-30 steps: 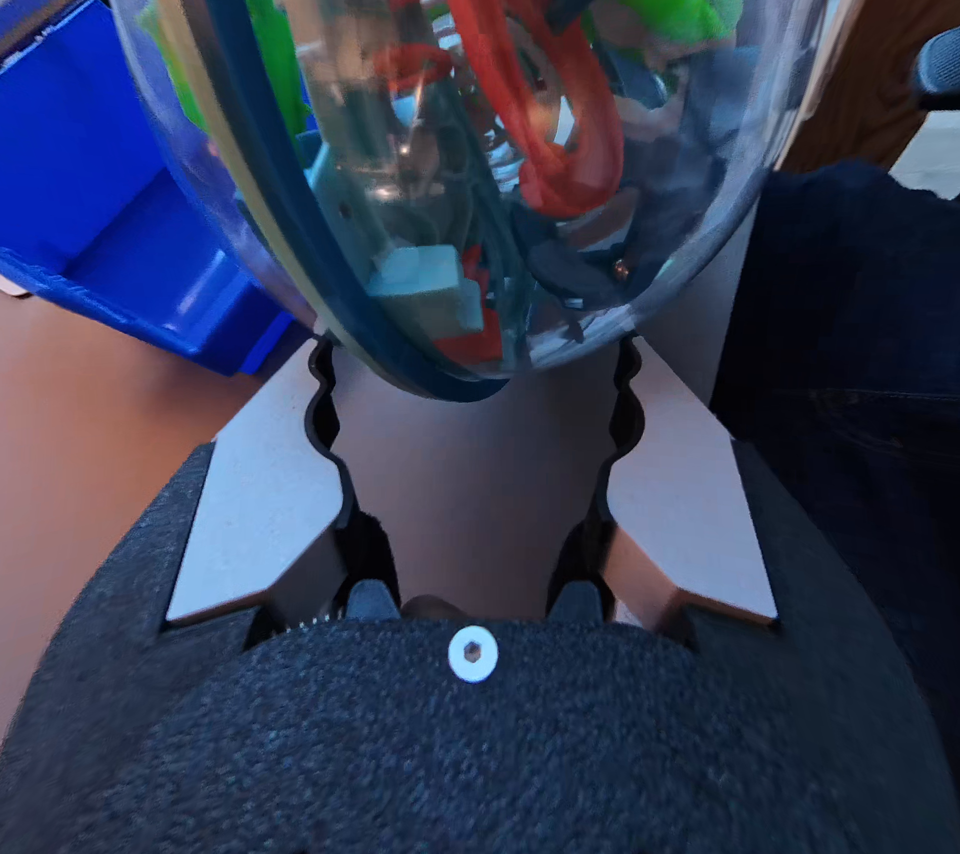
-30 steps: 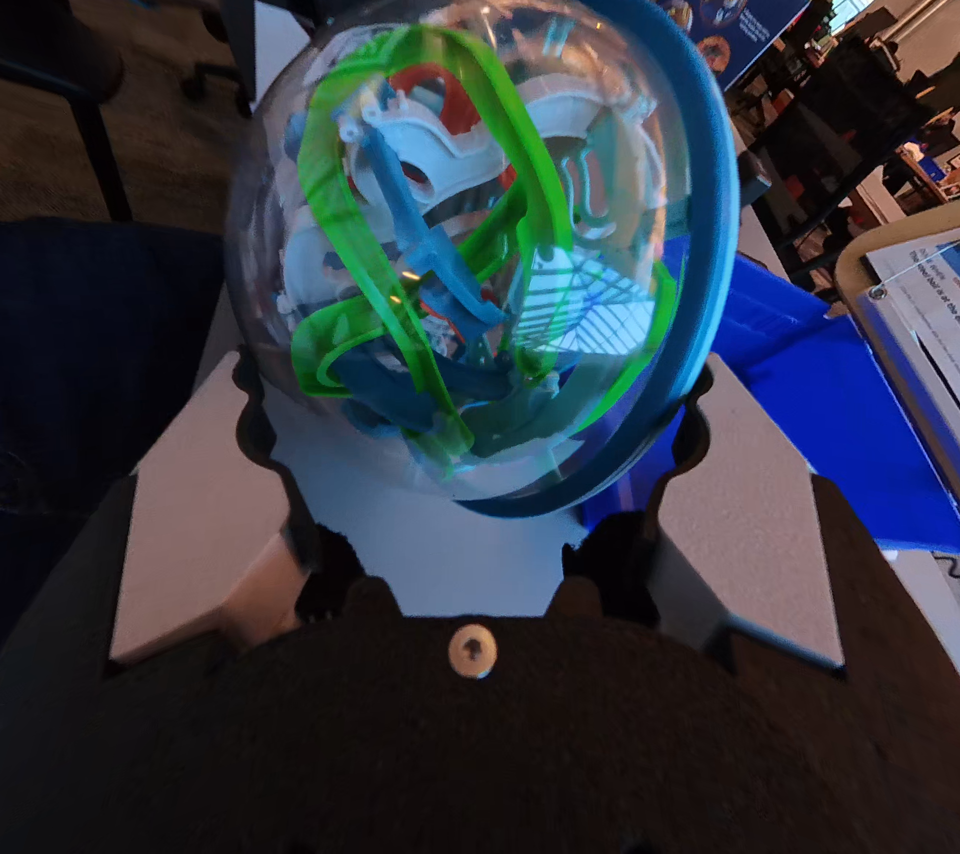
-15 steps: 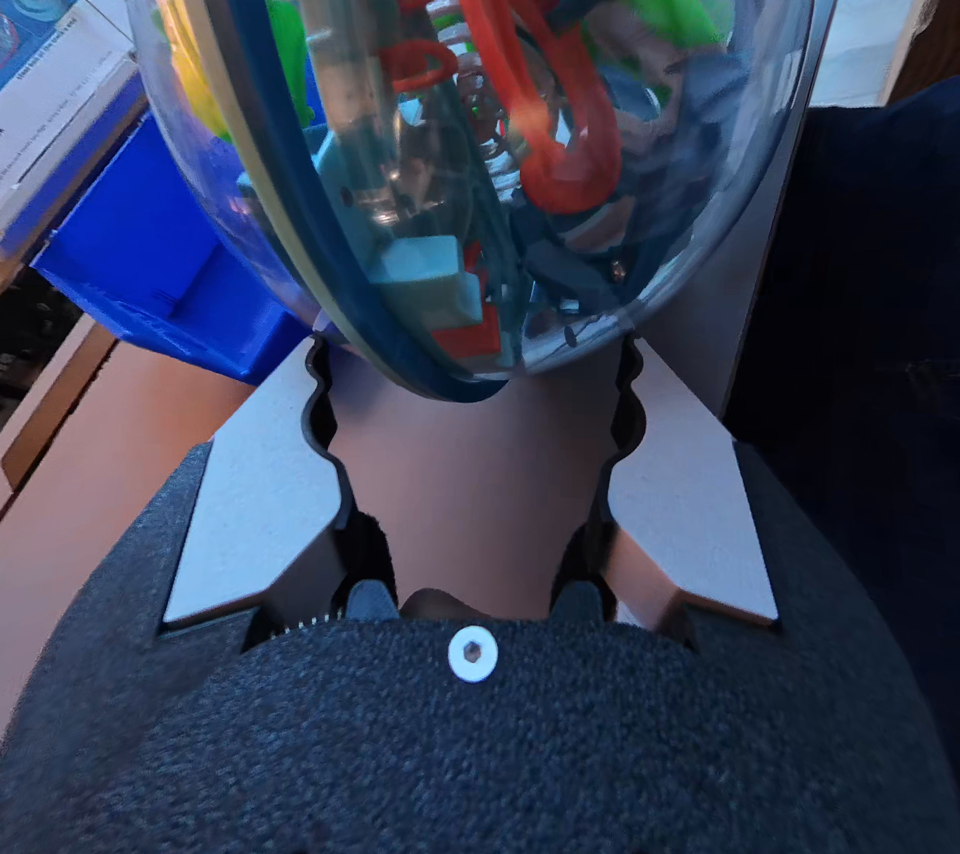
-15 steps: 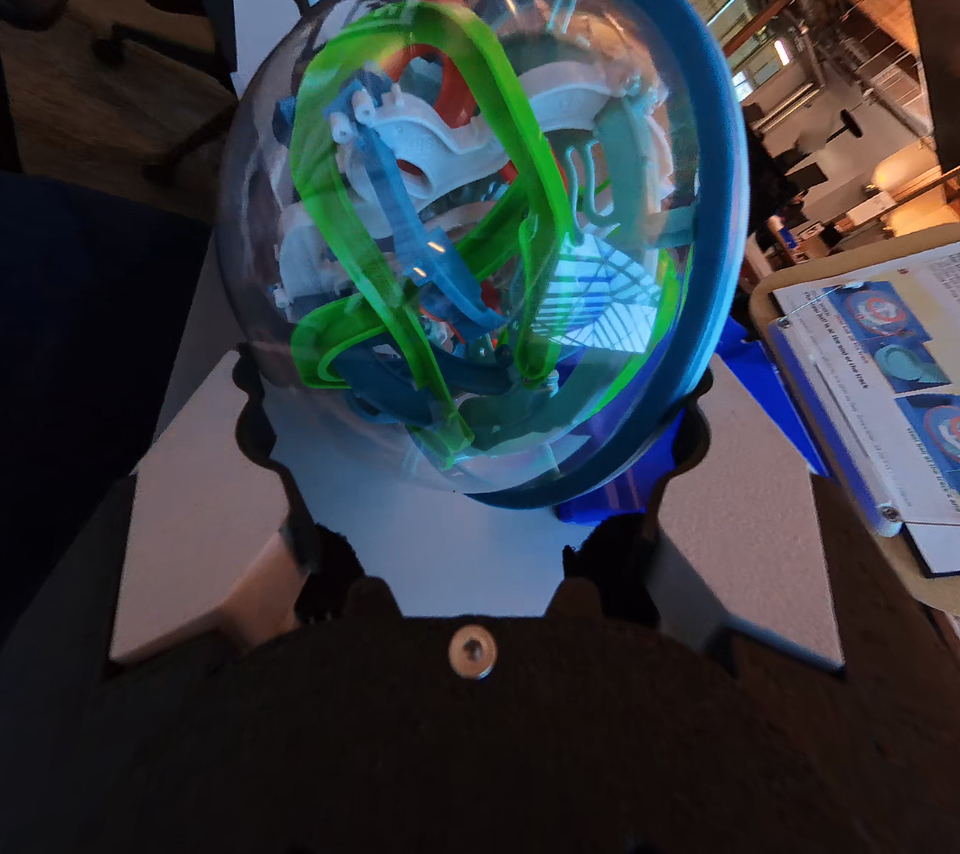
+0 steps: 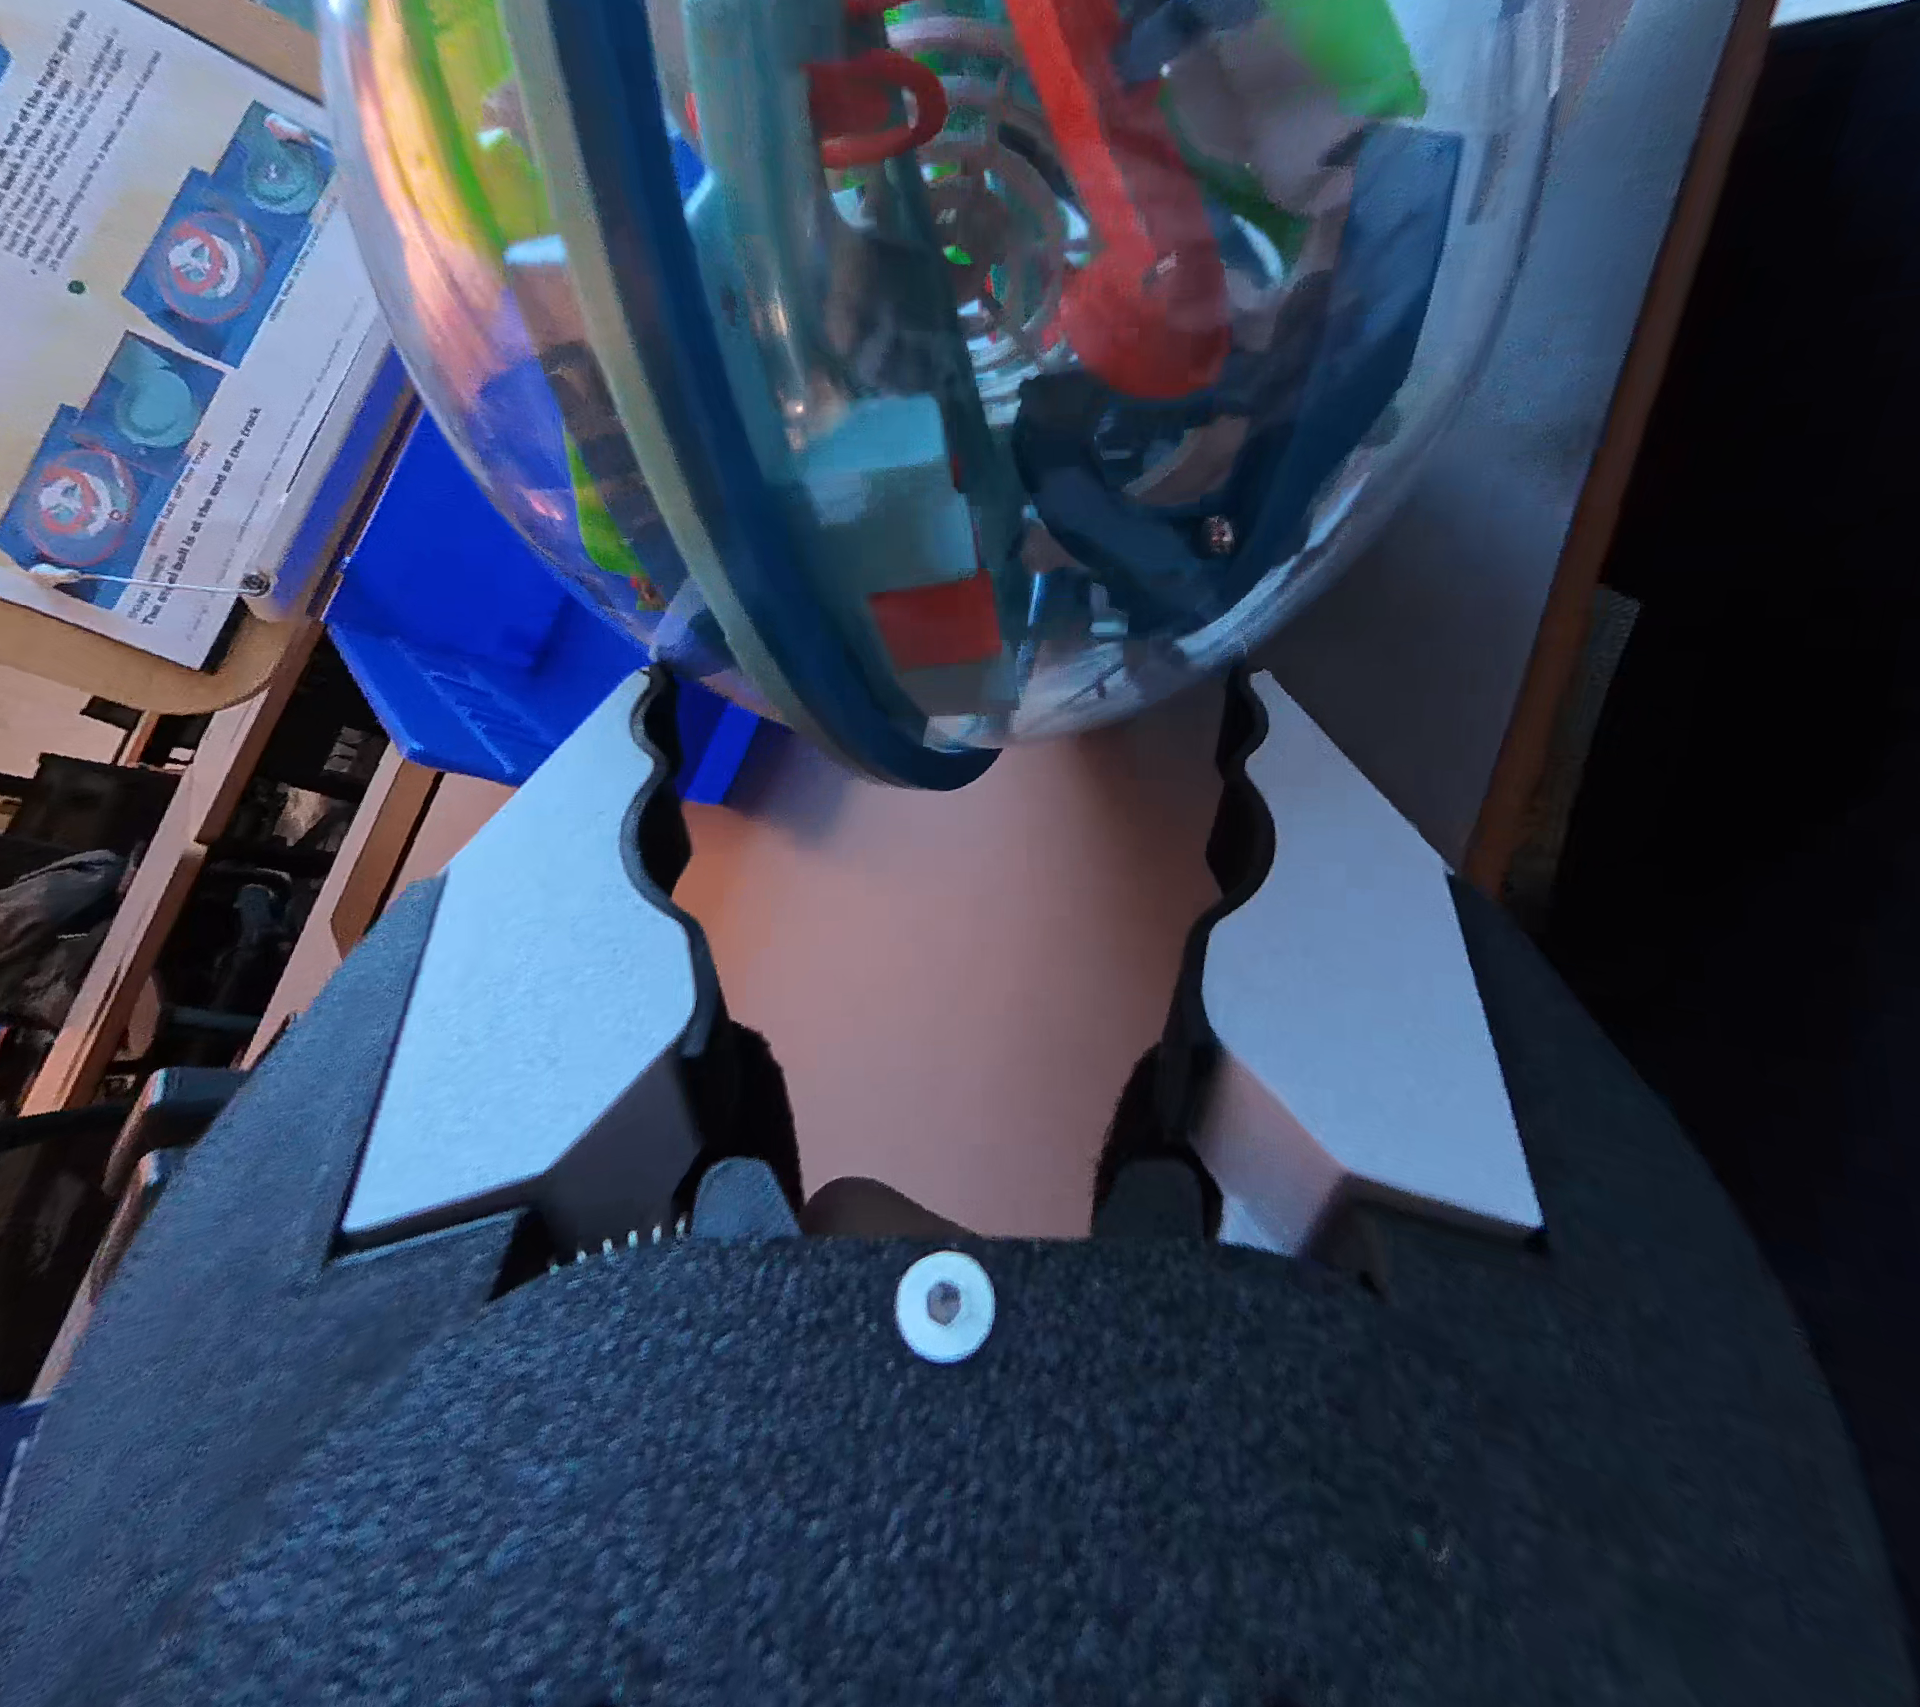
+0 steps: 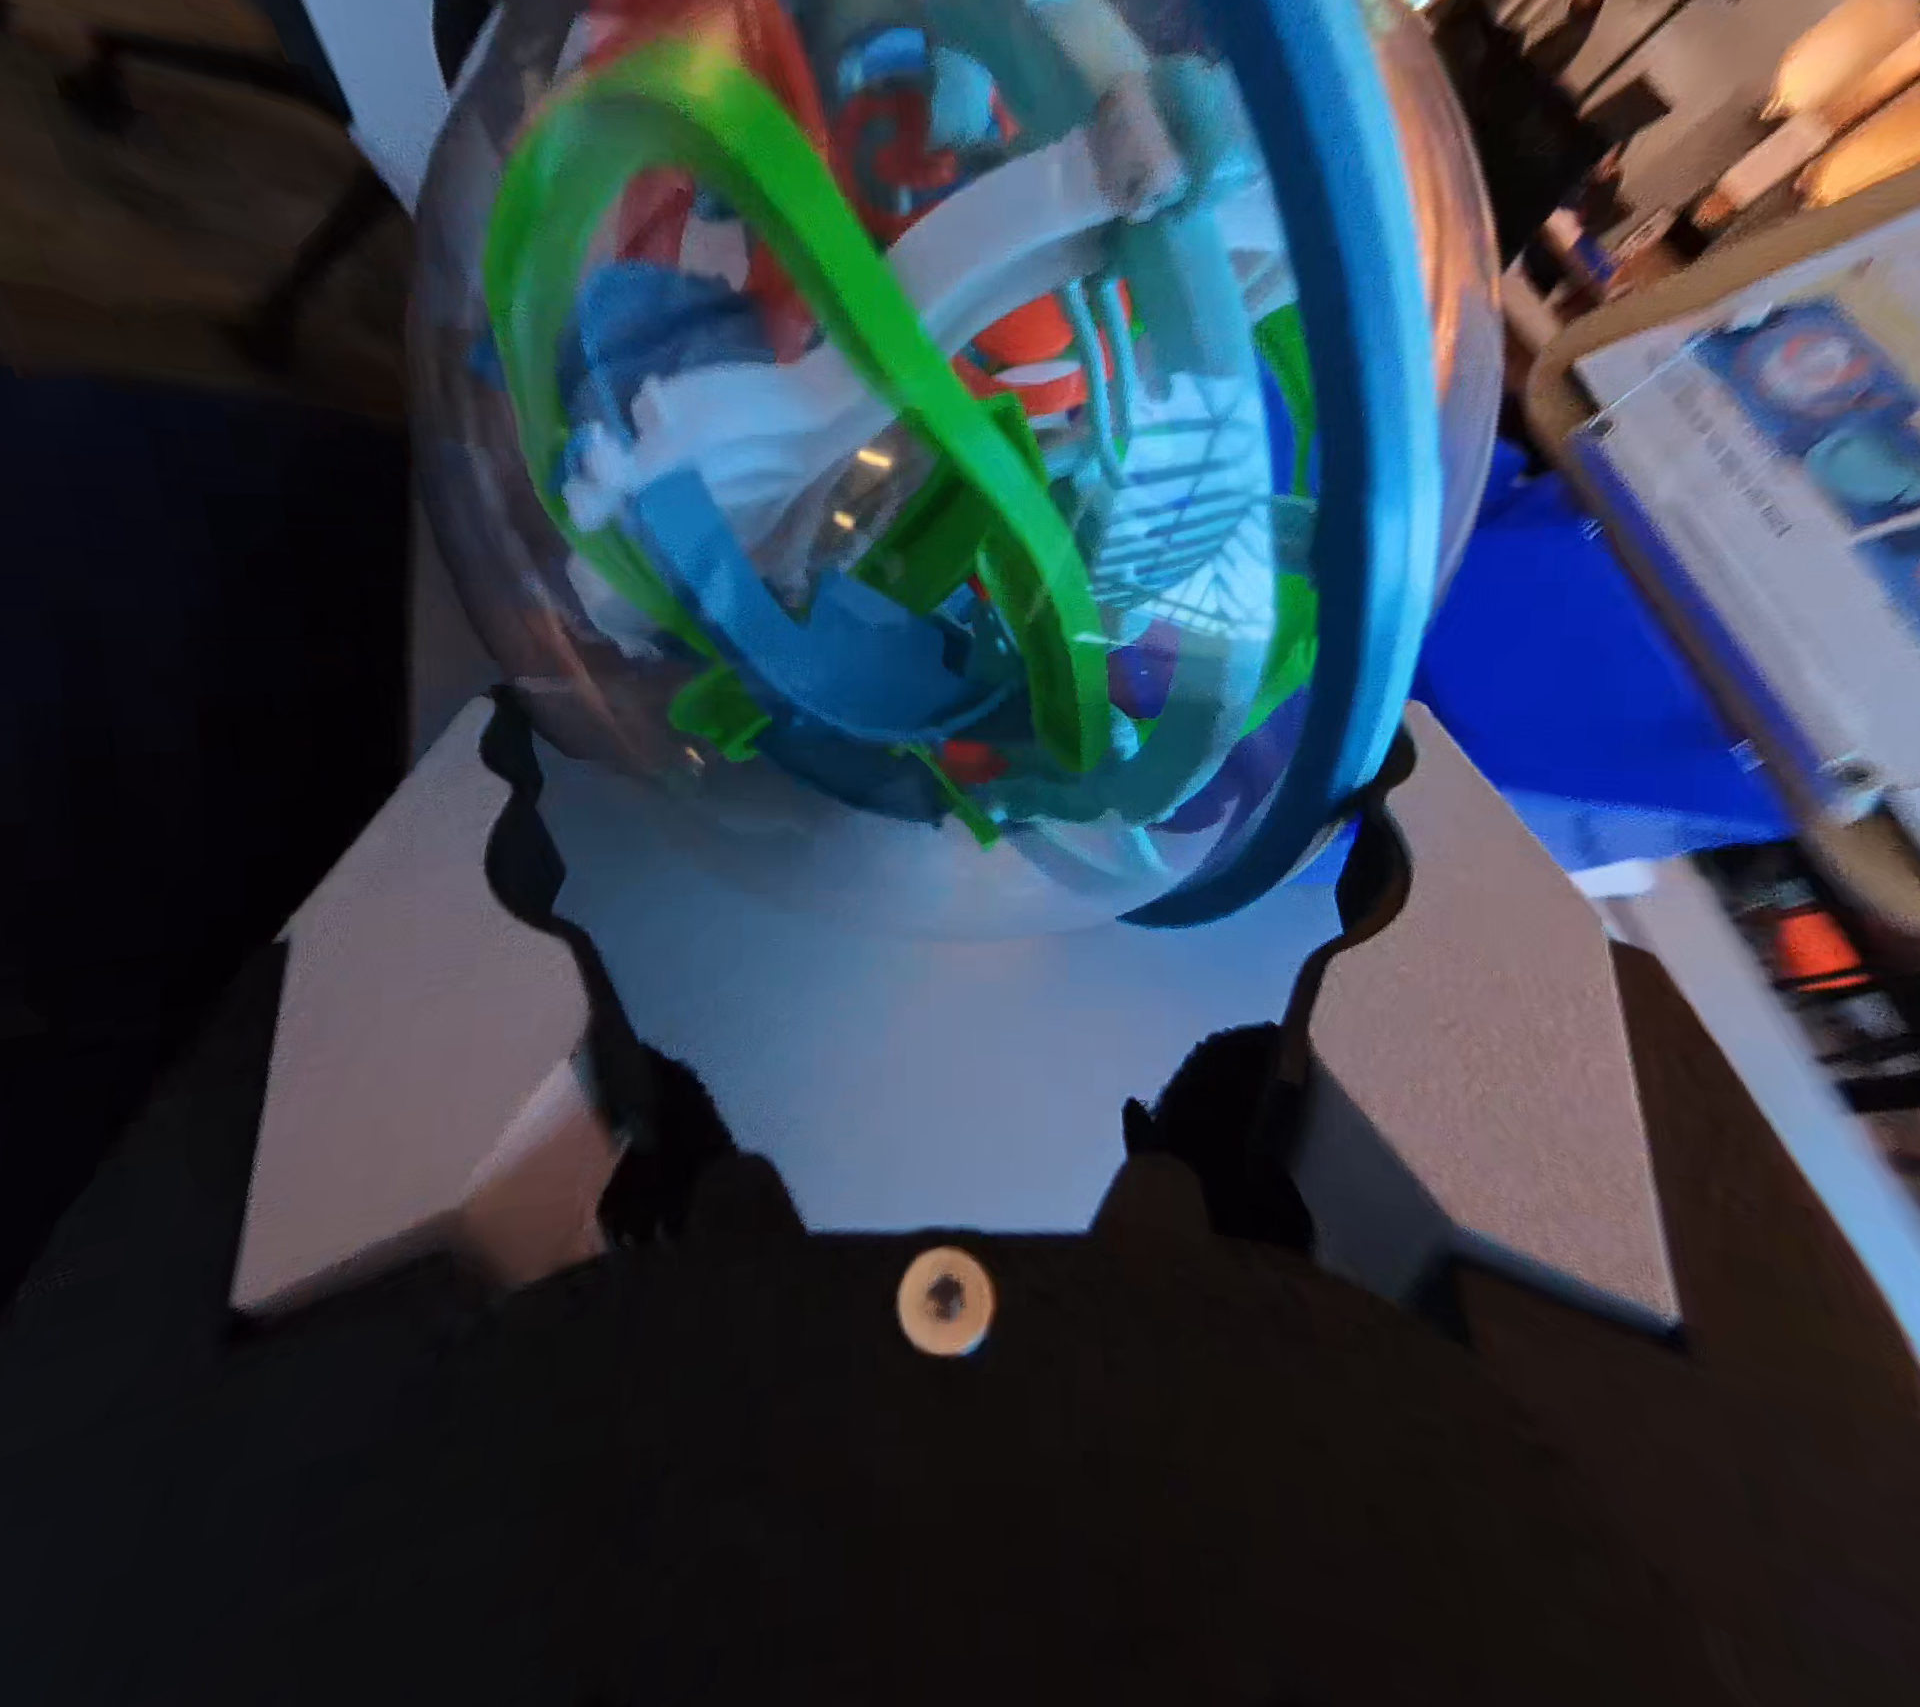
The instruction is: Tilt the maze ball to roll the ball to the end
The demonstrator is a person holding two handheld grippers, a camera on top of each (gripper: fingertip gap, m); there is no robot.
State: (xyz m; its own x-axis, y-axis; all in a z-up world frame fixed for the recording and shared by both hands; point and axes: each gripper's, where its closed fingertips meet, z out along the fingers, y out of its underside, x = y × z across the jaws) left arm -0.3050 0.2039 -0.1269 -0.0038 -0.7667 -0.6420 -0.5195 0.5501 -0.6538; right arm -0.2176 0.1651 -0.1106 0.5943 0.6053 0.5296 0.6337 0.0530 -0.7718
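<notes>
The maze ball (image 5: 935, 255) is a clear sphere with a dark blue band around it and green, red, blue and white tracks inside. It is held in the air between both grippers. My left gripper (image 5: 945, 701) is shut on its lower part, with a fingertip on each side. A small shiny ball (image 5: 1218, 529) sits low on the right inside, by a dark track. In the right wrist view the maze ball (image 6: 935, 410) fills the middle, and my right gripper (image 6: 945, 732) is shut on it, its right finger at the blue band (image 6: 1340, 369).
A blue bin (image 5: 457, 577) and a board with a printed sheet (image 5: 156, 286) lie left of the ball over the tabletop (image 5: 935, 982). Dark cloth (image 5: 1766, 618) is at the right. The right wrist view shows the bin (image 6: 1558, 701) and sheet (image 6: 1787, 452) at the right.
Both grippers have tilted together with the maze ball. In the right view the tracks have turned inside the frame. In the left view the bin slid down and the sheet came in.
</notes>
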